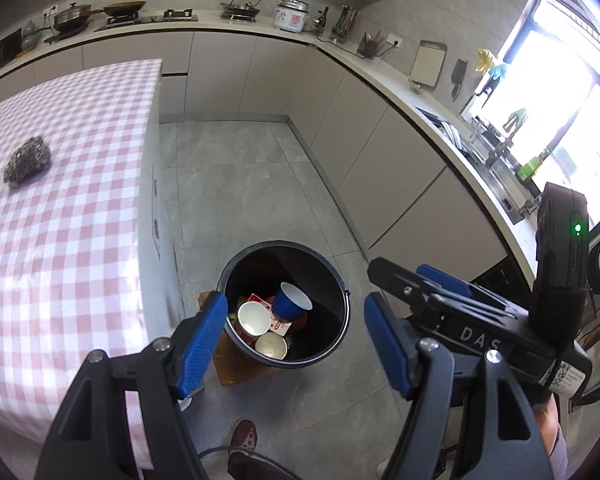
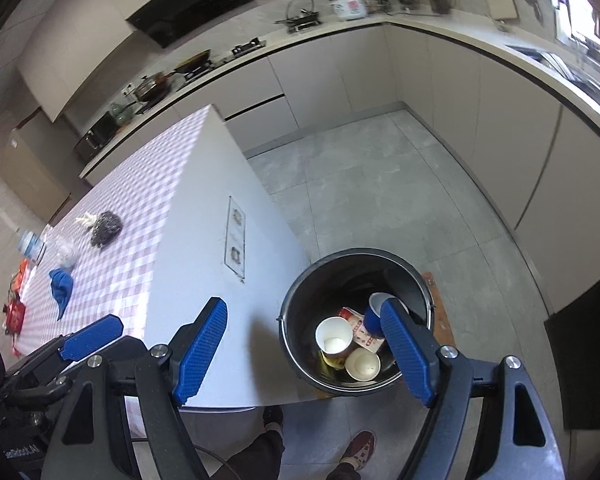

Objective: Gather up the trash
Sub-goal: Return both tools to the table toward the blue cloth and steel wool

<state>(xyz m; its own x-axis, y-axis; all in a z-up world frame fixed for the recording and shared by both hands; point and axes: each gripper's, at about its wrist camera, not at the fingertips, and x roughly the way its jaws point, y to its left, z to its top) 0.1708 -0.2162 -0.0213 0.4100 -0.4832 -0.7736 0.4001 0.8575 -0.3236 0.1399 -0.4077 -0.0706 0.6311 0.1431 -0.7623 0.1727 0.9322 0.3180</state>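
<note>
Paper cups point(image 1: 253, 317) lie in the black bin point(image 1: 332, 280) on the floor beside the table point(image 1: 60, 200), within easy reach, while both grippers, left point(image 1: 296, 340) and right point(image 2: 306, 344), hover above with jaws apart and empty.

Tablecloth point(image 1: 60, 208): pink-and-white check. Bin point(image 1: 332, 276): black, holding one blue cup point(image 1: 290, 301), two white paper cups point(image 2: 332, 338) and a red-and-white printed wrapper point(image 2: 362, 334). Scouring pad point(image 1: 27, 162): dark grey. Cloth point(image 2: 62, 286): blue. Floor point(image 1: 252, 184): grey tile. Gripper fingers point(image 2: 202, 350): blue pads on black frames.
</note>
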